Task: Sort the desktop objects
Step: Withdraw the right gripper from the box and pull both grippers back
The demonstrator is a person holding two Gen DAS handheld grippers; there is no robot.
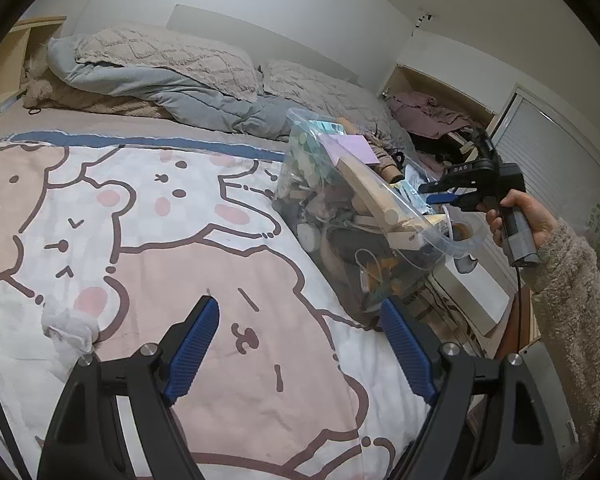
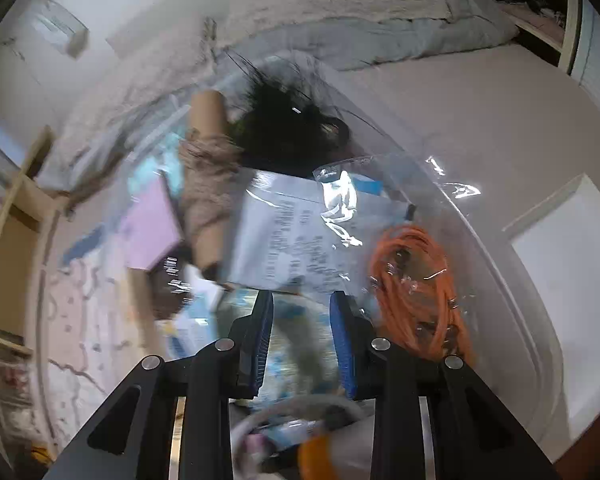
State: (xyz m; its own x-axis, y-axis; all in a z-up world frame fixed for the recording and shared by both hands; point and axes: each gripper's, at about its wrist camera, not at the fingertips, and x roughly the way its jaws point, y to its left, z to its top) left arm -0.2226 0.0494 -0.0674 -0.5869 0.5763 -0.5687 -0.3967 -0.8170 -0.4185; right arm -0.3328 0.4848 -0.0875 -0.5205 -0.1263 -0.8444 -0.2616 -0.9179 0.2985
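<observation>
- Blue-padded left gripper (image 1: 300, 344) sits nearest the lens, jaws spread wide, nothing between them, above the cartoon-bear bedspread (image 1: 148, 240).
- Clear plastic bag of assorted desktop items (image 1: 352, 216) is at the bed's right edge, lifted by its upper rim.
- Right gripper (image 1: 446, 196), held in a hand (image 1: 516, 220), is clamped on that rim.
- Right wrist view: orange coiled cable (image 2: 416, 280), printed white paper sheet (image 2: 292, 236) and lilac notepad (image 2: 152, 228) show through the plastic; blurred.

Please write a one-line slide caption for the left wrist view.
Open left tongs hover over the cartoon bedspread while the right tongs lift a clear bag crammed with assorted objects.
</observation>
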